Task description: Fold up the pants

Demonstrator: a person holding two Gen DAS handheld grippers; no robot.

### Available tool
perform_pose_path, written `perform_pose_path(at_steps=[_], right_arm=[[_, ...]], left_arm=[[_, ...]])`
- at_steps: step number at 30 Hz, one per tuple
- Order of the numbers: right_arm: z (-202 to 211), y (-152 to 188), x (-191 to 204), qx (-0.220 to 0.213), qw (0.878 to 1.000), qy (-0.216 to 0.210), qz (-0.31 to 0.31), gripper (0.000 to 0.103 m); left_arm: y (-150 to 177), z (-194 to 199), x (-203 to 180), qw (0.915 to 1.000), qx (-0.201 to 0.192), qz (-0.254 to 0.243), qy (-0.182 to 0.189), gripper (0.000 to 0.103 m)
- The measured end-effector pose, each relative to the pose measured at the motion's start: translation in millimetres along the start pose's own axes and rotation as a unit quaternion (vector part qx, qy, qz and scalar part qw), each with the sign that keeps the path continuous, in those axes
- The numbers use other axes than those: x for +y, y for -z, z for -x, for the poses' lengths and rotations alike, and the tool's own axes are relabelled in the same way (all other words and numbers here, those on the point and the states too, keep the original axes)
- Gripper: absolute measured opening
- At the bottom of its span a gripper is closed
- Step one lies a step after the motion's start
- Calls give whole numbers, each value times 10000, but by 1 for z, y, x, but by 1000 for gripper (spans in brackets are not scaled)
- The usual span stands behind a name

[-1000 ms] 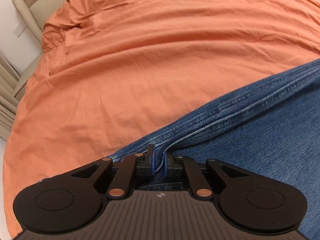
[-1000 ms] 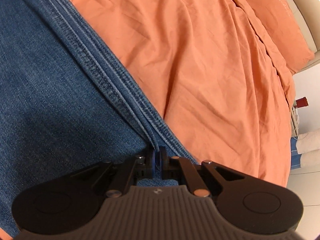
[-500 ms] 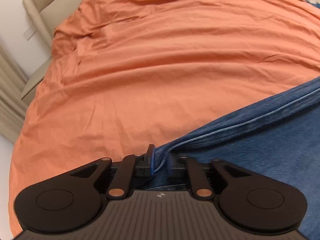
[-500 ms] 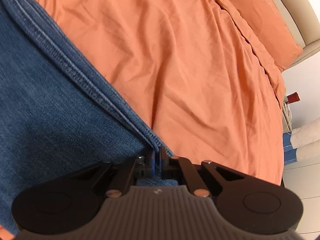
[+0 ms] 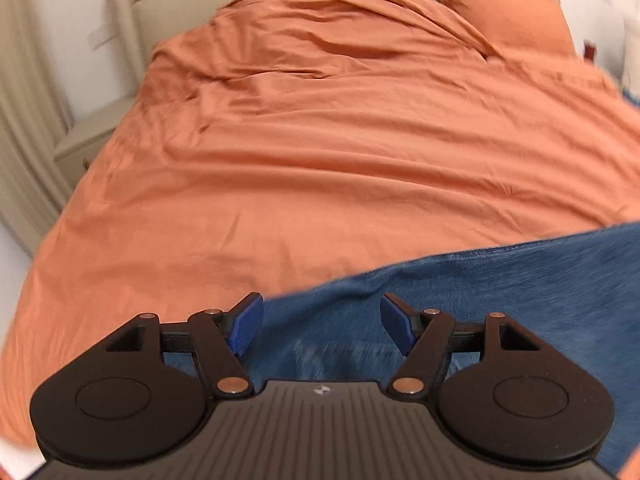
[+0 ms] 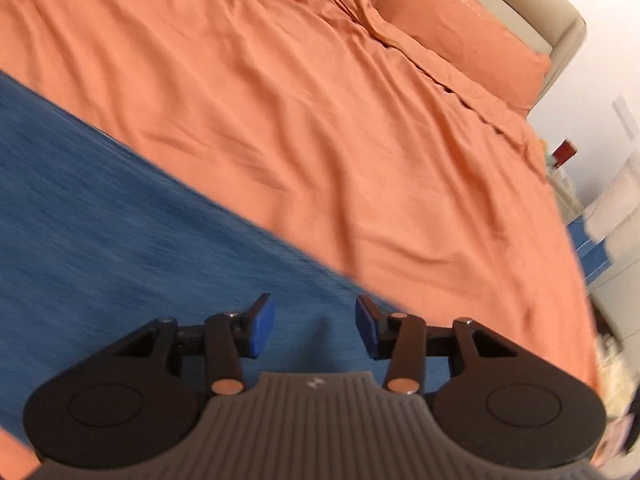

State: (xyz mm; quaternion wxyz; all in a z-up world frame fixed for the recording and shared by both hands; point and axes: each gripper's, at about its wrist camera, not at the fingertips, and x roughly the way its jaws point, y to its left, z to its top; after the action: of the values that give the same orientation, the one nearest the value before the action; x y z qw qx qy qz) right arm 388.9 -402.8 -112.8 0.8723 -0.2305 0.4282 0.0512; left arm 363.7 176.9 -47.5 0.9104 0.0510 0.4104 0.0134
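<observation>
- The left gripper (image 5: pixel 322 326) stood with its jaws spread wide — nothing between the blue pads (image 5: pixel 245 325) but open air, the denim lying beneath them.
- The right gripper (image 6: pixel 316 330) matched it: jaws wide apart, pads (image 6: pixel 260 330) clear of any cloth, gripping nothing.
- The pants (image 5: pixel 500 280) lay flat on the orange bedspread (image 5: pixel 340 140), right below and just ahead of both grippers; both views were blurred, so seams and hems could not be made out.
- In the left wrist view the denim edge ran from just beside the left pad up and away to the right — so the cloth spread rightward from that gripper, with bare bedspread off to its left.
- In the right wrist view the pants (image 6: pixel 120 208) filled the left and lower part, their edge slanting down from upper left to just past the right pad, with bedspread (image 6: pixel 360 100) beyond.
- So the garment lay between the two grippers, its visible edge on their far side, toward the pillow (image 6: pixel 460 28) — and neither gripper looked clearly nearer to it.
- My read: whichever fold came next, the jaws would have to drop straight onto that far edge, which sat just in front of the pads.
- Which end was waistband, I could not tell.
</observation>
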Motion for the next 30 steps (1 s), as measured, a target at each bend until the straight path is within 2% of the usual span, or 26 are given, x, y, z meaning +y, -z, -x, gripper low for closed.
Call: perform_pose_path(at_steps=[3, 5, 8, 11, 14, 17, 20, 23, 24, 26, 27, 28, 29, 30], right_arm=[[22, 6, 42, -203, 9980, -510, -327, 45], [34, 11, 71, -348, 9952, -802, -448, 46], [46, 14, 106, -530, 9897, -1141, -682, 46], [48, 14, 133, -623, 9856, -1339, -823, 48], [45, 12, 155, -550, 9838, -1421, -943, 49], [42, 6, 167, -492, 9837, -1422, -988, 52], [42, 0, 174, -467, 9858, -1330, -914, 53], [39, -3, 180, -351, 9891, -1171, -822, 53], [35, -3, 182, -289, 9899, -1144, -792, 53], [28, -2, 184, -183, 9900, -1157, -788, 54], [25, -2, 184, -180, 9893, -1200, -815, 57], [22, -2, 183, -184, 9884, -1243, -849, 59], [20, -2, 182, -187, 9879, -1267, -876, 63], [18, -3, 181, -181, 9875, -1291, -889, 64]], left_arm=[[18, 26, 41, 9977, -94, 662, -51, 79], [34, 41, 69, 9934, -184, 1132, -75, 79], [55, 49, 107, 9829, -237, 1824, 38, 79], [74, 40, 135, 9714, -280, 2355, 144, 80], [80, 20, 150, 9659, -326, 2550, 314, 80], [74, -5, 160, 9611, -353, 2658, 658, 80], [72, -37, 172, 9557, -147, 2787, 931, 80], [74, -58, 174, 9512, -66, 2771, 1355, 72], [75, -60, 171, 9523, -120, 2669, 1472, 64], [75, -64, 160, 9597, -110, 2360, 1524, 56], [75, -62, 154, 9640, -182, 2219, 1454, 54], [75, -56, 147, 9704, -341, 1995, 1314, 44], [75, -49, 138, 9769, -503, 1690, 1206, 39], [75, -41, 128, 9831, -644, 1380, 1021, 27]])
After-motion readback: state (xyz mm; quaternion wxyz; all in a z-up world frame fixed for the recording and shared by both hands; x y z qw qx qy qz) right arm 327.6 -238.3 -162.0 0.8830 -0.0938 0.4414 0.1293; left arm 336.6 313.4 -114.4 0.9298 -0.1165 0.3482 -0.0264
